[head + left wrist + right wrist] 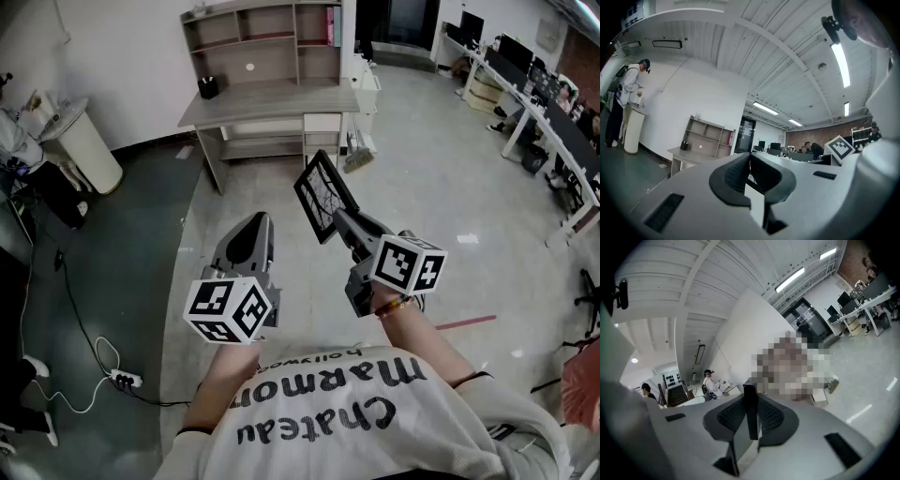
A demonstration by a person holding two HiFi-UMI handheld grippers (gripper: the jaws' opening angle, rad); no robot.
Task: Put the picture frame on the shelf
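Observation:
The picture frame (323,195) is black, with a pale cracked-looking picture, and it is held up at a tilt above the floor. My right gripper (341,218) is shut on its lower edge. In the right gripper view the frame (750,411) shows edge-on, pinched between the two dark pads. My left gripper (254,221) hangs to the left of the frame, apart from it. Its jaws (749,159) meet with nothing between them. The grey shelf unit (269,39) stands on a desk (272,101) against the far wall, and it shows small in the left gripper view (706,138).
A black pen holder (208,87) sits on the desk and pink books (330,26) fill the shelf's upper right. A white bin (86,150) stands at the left wall with a person (626,91) beside it. A power strip (123,379) lies on the floor. Office desks (548,122) line the right.

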